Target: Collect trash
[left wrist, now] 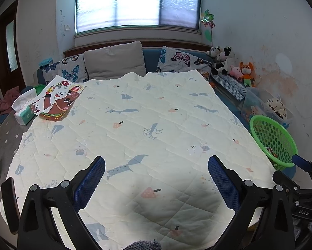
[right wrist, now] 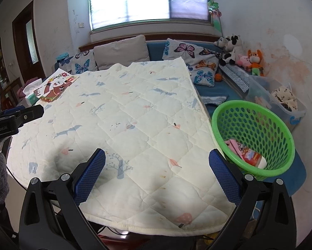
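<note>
Quilt-covered worktop looks cleared, wrappers in the green basket; left gripper and right gripper both released, empty.

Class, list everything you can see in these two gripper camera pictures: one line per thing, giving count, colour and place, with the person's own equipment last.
quilted cover: one, cream with blue and pink prints, spread over the table.
basket: one, green perforated plastic, just off the cover's right edge.
wrappers: a few pink and red pieces, lying in the basket.
cartoon sheet: one, brown and red, far left corner of the cover.
tissue pack: one, white and green, beside the sheet.
cushions: one beige, several butterfly-patterned, on the blue sofa under the window.
soft toys: several, black-white, pink, orange, right end of sofa.
storage bin: one, clear, behind the basket.
left gripper: blue pads, open, empty.
right gripper: blue pads, open, empty.
</note>
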